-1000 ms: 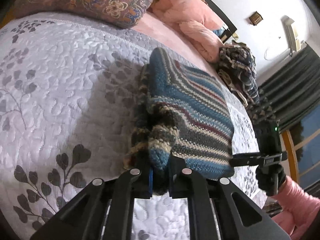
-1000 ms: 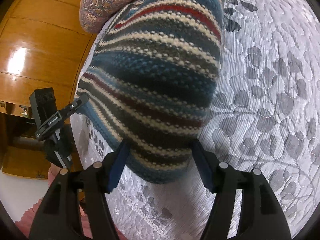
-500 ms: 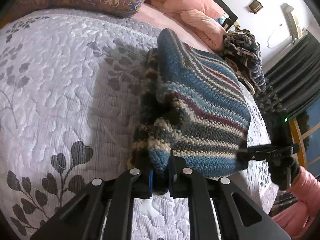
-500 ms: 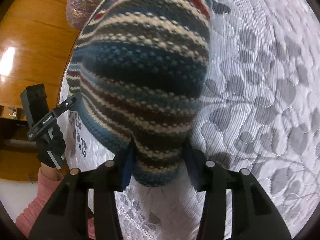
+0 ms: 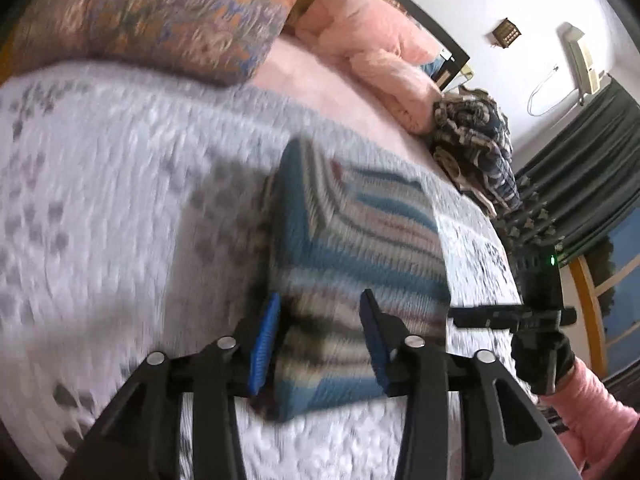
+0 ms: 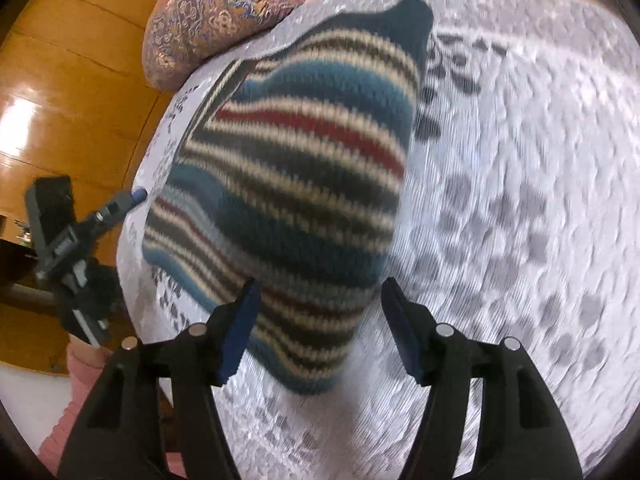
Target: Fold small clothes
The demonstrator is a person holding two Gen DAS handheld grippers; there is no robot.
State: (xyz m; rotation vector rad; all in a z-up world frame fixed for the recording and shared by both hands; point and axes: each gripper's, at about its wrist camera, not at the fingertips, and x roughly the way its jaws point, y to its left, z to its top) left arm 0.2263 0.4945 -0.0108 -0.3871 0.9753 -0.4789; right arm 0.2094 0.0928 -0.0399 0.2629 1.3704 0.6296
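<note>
A striped knitted garment (image 5: pixel 352 256) in blue, grey, cream and red lies folded on the grey leaf-print quilt (image 5: pixel 120 200). My left gripper (image 5: pixel 318 332) is open, its blue-padded fingers either side of the garment's near edge with a gap to the wool. In the right wrist view the same garment (image 6: pixel 296 184) fills the middle. My right gripper (image 6: pixel 320 320) is wide open over its near corner. Each gripper shows in the other's view: the right one (image 5: pixel 536 312) and the left one (image 6: pixel 80 232) are both at the bed's edge. Both views are motion-blurred.
A patterned pillow (image 5: pixel 152 20) and pink bedding (image 5: pixel 380 60) lie at the head of the bed. A heap of checked clothes (image 5: pixel 476 152) sits beyond the garment. Dark curtains (image 5: pixel 580 184) hang at the right. Wooden panelling (image 6: pixel 72 80) stands beside the bed.
The left gripper has opened and let go of the garment's bunched edge. The right gripper, half closed on the knit a moment ago, is open again. Both have drawn back and the garment lies flatter.
</note>
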